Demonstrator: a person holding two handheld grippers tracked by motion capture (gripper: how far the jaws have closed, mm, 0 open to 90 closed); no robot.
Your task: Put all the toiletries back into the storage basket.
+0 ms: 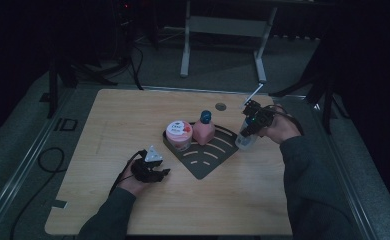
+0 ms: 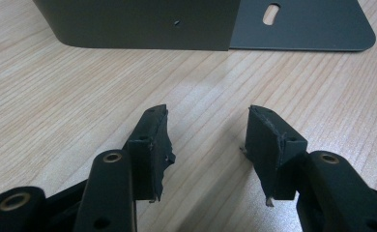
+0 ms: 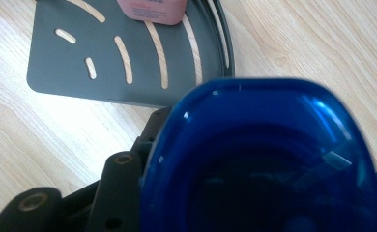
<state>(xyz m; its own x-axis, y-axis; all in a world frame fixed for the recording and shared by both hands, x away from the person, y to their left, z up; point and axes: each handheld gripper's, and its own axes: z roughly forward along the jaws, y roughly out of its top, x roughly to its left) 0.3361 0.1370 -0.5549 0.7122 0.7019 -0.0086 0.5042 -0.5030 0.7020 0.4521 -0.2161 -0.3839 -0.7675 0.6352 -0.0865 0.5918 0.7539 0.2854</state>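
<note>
A dark grey slotted corner tray (image 1: 208,161) lies mid-table. Inside it stand a pink jar (image 1: 178,135) with a white and red lid and a pink bottle (image 1: 203,131) with a blue cap. At the tray's right edge my right gripper (image 1: 252,127) is shut on a clear bottle (image 1: 245,141). Its blue cap (image 3: 259,159) sits between the jaws in the right gripper view, above the tray (image 3: 56,63) and the pink bottle (image 3: 150,9). My left gripper (image 1: 164,172) rests on the wood left of the tray, open (image 2: 207,116) and empty, facing the tray's wall (image 2: 143,24).
A small round grommet (image 1: 220,106) sits in the tabletop behind the tray. A white frame with legs (image 1: 185,50) stands on the floor beyond the table. Cables (image 1: 48,160) lie on the floor at the left. Bare wood spreads across the table's left and front.
</note>
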